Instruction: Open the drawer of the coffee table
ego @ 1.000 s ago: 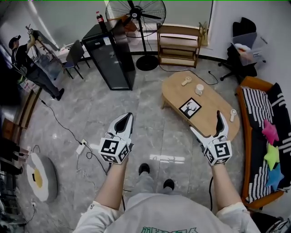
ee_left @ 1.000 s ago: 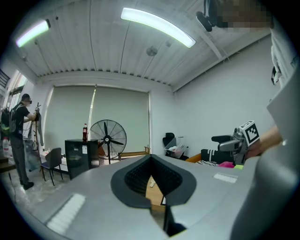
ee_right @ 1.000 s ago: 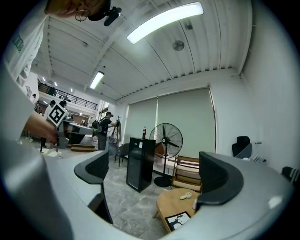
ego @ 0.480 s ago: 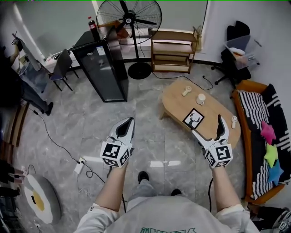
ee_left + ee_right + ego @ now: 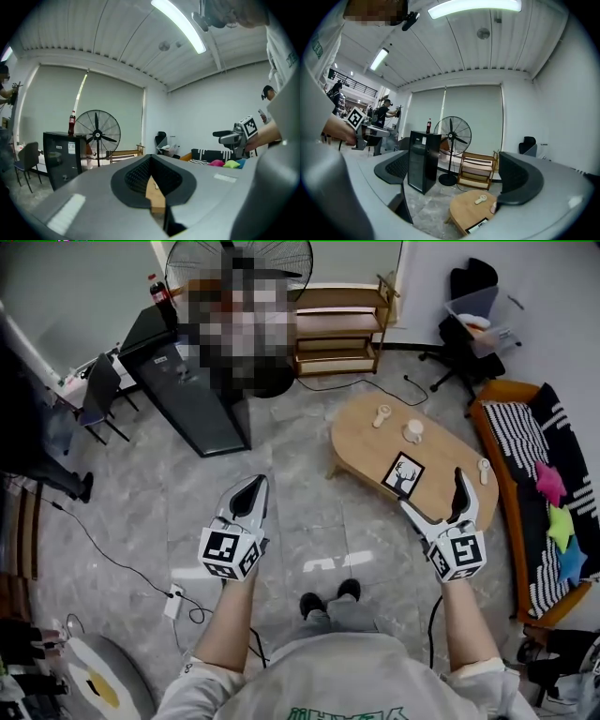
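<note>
We stand short of the oval coffee table [image 5: 367, 444], right of centre, its drawer unseen. Our left gripper [image 5: 254, 486] is pressed together, empty; our right gripper [image 5: 433, 493] gapes wide, empty. Next we must find the drawer front.

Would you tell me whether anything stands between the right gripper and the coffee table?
Nothing visible does. The right gripper, jaws apart, looks straight at the coffee table across bare floor. The deer picture lies on the tabletop, not in the path. The drawer itself shows in no view.
</note>
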Action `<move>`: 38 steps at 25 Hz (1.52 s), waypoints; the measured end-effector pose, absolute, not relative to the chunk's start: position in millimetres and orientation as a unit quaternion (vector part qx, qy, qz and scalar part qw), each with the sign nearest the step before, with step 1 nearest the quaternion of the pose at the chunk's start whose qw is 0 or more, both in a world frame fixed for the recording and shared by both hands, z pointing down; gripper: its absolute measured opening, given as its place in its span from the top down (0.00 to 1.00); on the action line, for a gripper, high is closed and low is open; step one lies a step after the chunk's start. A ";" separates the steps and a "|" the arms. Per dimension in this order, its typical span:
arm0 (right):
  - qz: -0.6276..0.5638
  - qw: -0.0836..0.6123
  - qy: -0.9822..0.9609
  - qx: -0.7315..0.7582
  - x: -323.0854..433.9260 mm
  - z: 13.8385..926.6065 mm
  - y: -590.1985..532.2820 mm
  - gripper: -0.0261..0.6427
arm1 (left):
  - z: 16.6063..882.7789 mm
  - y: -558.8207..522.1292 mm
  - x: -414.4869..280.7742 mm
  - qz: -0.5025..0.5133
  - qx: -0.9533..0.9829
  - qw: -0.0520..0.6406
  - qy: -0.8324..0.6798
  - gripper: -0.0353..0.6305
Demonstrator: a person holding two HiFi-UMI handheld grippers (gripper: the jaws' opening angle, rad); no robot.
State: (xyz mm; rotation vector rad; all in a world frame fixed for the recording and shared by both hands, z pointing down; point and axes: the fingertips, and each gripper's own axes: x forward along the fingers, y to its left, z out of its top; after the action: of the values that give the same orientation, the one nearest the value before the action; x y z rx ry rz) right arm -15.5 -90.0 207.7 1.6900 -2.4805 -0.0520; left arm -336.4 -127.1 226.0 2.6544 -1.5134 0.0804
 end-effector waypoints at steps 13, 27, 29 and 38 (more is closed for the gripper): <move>0.003 0.036 -0.805 0.592 47.5 221.2 -149.9 0.08 | 202.4 -227.9 -267.6 0.042 0.884 0.010 -0.466 0.95; 0.056 0.036 -0.783 0.619 96.2 272.4 -169.0 0.08 | 216.0 -319.6 -146.6 0.068 0.923 0.001 -0.380 0.95; 0.056 0.037 -0.769 0.635 104.3 275.2 -168.4 0.08 | 219.6 -331.0 -129.4 0.067 0.932 0.000 -0.357 0.95; 0.080 0.043 -0.713 0.695 116.2 293.2 -168.4 0.08 | 244.8 -361.8 -91.4 0.070 0.957 0.016 -0.281 0.95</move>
State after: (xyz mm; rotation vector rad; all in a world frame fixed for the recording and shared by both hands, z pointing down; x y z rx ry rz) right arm 116.2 -168.4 293.2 2.1246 -2.1815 0.2447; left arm -91.4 -361.8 244.8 2.9771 -0.8729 0.2165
